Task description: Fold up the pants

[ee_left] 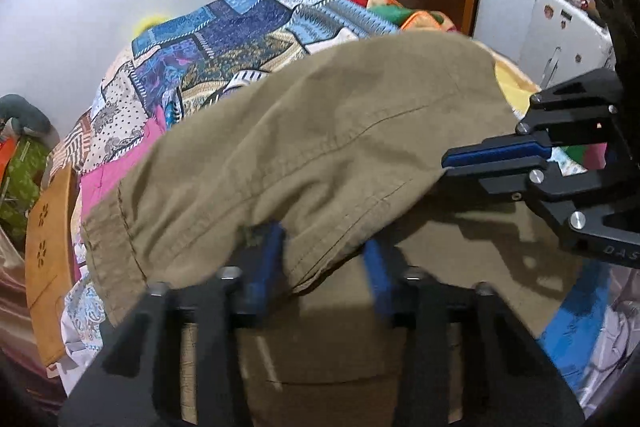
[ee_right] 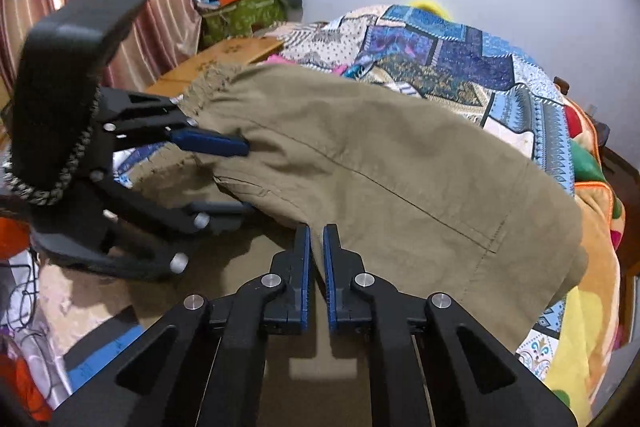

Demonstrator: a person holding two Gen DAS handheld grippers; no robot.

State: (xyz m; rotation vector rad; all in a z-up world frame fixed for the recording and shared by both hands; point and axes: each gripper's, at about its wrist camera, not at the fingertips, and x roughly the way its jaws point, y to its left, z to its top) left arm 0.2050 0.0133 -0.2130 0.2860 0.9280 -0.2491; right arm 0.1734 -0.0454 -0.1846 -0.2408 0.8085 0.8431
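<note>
Pants (ee_left: 320, 139) in khaki lie across the middle of both frames, spread over a patchwork quilt (ee_left: 224, 39) on the bed, with one layer lifted above another. At lower centre of the left wrist view we see our left gripper (ee_left: 324, 267) standing narrow, a fold of the cloth's edge between its blue pads (ee_left: 266, 267); we cannot tell whether they press it. Our right gripper (ee_right: 316, 247), lower centre of its own view, is pinched tight on the hem.
</note>
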